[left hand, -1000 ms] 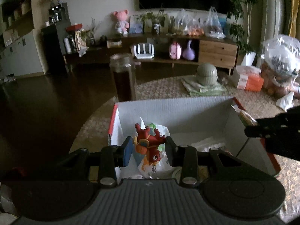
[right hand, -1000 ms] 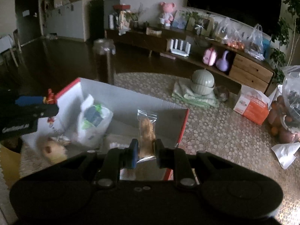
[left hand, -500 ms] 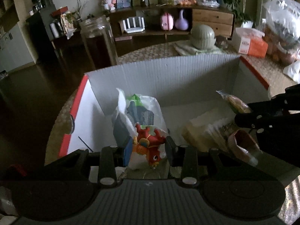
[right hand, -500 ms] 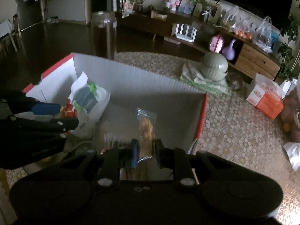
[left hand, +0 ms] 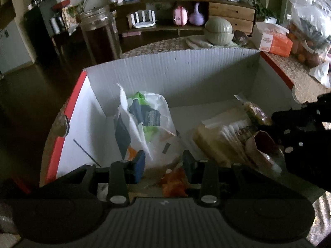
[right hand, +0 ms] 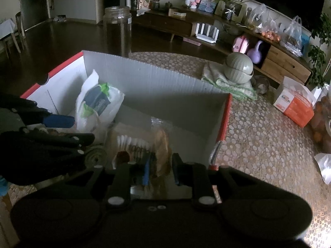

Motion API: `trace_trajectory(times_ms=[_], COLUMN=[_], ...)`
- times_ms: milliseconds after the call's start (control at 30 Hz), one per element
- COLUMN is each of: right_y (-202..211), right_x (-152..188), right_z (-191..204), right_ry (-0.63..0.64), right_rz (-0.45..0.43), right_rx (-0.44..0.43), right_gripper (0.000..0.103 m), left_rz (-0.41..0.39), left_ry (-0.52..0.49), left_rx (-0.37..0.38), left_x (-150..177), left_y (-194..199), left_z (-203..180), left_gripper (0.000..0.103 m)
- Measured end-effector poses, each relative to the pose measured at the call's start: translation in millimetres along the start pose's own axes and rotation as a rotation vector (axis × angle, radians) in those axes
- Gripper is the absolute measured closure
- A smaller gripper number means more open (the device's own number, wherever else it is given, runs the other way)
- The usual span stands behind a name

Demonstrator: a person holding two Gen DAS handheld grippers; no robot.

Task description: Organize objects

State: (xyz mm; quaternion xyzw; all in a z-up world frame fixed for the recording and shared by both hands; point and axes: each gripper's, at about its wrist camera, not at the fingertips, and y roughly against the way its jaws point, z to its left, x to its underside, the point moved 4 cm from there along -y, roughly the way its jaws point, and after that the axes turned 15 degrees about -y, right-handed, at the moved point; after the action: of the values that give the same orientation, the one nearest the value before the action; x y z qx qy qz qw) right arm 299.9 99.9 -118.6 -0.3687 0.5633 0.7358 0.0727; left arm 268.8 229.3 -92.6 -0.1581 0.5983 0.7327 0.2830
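Observation:
A white corrugated box (left hand: 175, 72) with red edges stands on the table, and both grippers reach down into it. My left gripper (left hand: 163, 165) has its jaws opening. The red and orange toy figure (left hand: 173, 183) lies blurred low by the right finger, free of the pads. My right gripper (right hand: 161, 169) is also opening, and the clear snack bag (right hand: 162, 150) stands loose between its fingers. A white plastic bag (left hand: 144, 119) with a dark and green pack leans at the box's left. A pack of cotton swabs (right hand: 132, 142) lies in the middle.
A tall glass jar (left hand: 99, 35) stands behind the box. Stacked grey-green bowls (right hand: 240, 68) on a folded cloth, an orange tissue box (right hand: 295, 105) and plastic bags of fruit (left hand: 310, 26) sit on the patterned table at the right.
Both grippers have sunk into the box. The left jaws have parted and the red toy has slipped down out of them. The right jaws have widened around the snack bag.

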Motion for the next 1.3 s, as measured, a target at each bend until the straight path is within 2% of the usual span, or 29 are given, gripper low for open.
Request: trace_trajectory(times_ms=[33, 100, 167, 333, 367, 433, 500, 600, 767, 833, 967, 1067, 1100, 1167, 1300], right_y=[2, 5, 10, 24, 28, 35, 41, 51, 70, 81, 101, 114, 119, 130, 141], right_x=[1, 2, 3, 7, 8, 8, 10, 12, 17, 20, 25, 29, 30, 35, 39], right_z=[0, -2, -3, -3, -3, -3, -2, -1, -2, -2, -2, -5, -5, -8, -12], right_ry=[-0.004, -0.014, -0.02, -0.015, -0.013, -0.009, -0.005, 0.005, -0.007, -0.007, -0.009, -0.021, -0.025, -0.032, -0.044], right_rz=[0.0, 0.004, 0.001, -0.019, -0.023, -0.032, -0.042, -0.06, -0.092, -0.11, -0.154, -0.175, -0.181, -0.193, -0.207], right_rx=[-0.001, -0.014, -0.014, -0.02, -0.025, -0.032, -0.037, -0.047, -0.086, -0.119, -0.165, -0.2, -0.213, -0.25, -0.272], right_gripper=[0.079, 0.078, 0.077, 0.076, 0.075, 0.071, 0.058, 0.046, 0.033, 0.026, 0.016, 0.008, 0.003, 0.001, 0.0], left_rz=[-0.002, -0.017, -0.041, -0.076, -0.082, -0.096, -0.109, -0.127, -0.145, -0.163, -0.186, -0.191, -0.192, -0.2, -0.232], left_ry=[0.004, 0.006, 0.011, 0.014, 0.016, 0.018, 0.019, 0.017, -0.005, -0.001, 0.031, 0.051, 0.057, 0.075, 0.129], left_rx=[0.001, -0.003, -0.007, -0.006, -0.007, -0.009, -0.012, -0.018, -0.063, -0.053, -0.03, -0.024, -0.023, -0.023, -0.021], left_x=[0, 2, 2, 2, 2, 3, 4, 6, 11, 14, 18, 22, 24, 26, 30], left_y=[2, 9, 17, 38, 42, 50, 59, 71, 92, 101, 113, 120, 123, 127, 139], left_z=[-1, -2, -3, -7, -7, -7, -6, -6, -8, -8, -9, -10, -11, -11, -10], left_gripper=[0.059, 0.044, 0.036, 0.035, 0.032, 0.029, 0.029, 0.029, 0.029, 0.029, 0.017, 0.015, 0.008, 0.0, 0.0])
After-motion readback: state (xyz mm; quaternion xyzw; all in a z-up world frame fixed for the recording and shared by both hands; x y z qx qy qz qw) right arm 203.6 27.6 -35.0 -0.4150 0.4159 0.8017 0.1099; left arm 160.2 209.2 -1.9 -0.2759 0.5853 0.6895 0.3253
